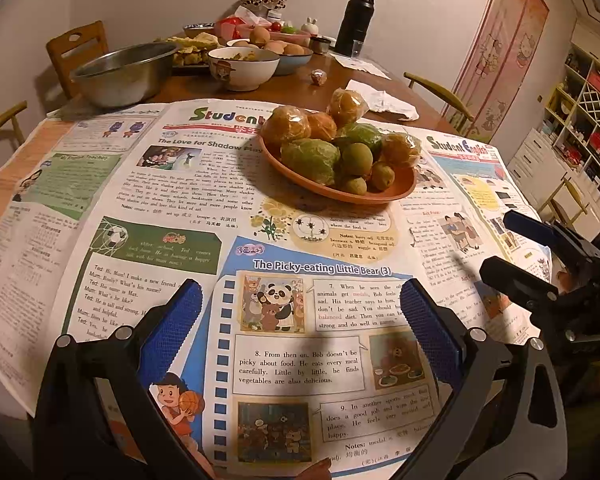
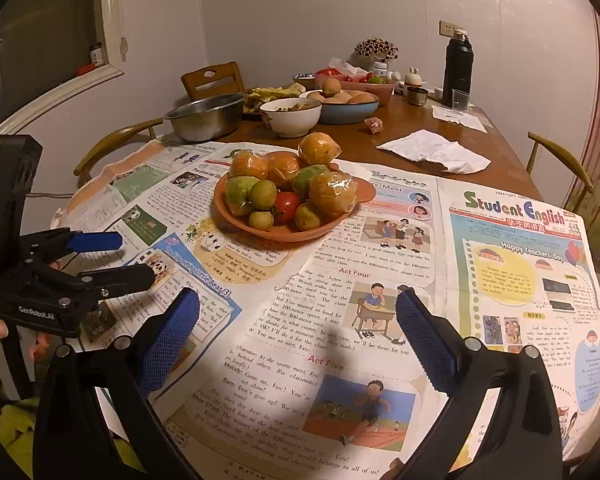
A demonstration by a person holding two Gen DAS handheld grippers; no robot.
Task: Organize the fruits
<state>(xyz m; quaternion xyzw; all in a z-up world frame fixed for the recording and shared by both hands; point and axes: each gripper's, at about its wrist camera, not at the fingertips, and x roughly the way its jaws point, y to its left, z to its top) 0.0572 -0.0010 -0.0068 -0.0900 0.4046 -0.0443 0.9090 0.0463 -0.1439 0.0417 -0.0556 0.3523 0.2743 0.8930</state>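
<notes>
Terracotta-orange shallow plastic plate, loaded with colour: orange fruits in glossy clear wrap, pale green wrapped fruits, small olive-green round fruits, one red tomato-like fruit. Under it, white printed newspapers splashed with blue, green and yellow cartoon panels. Both grippers show black frames with textured blue finger pads.

Tomato half buried under fruit
</notes>
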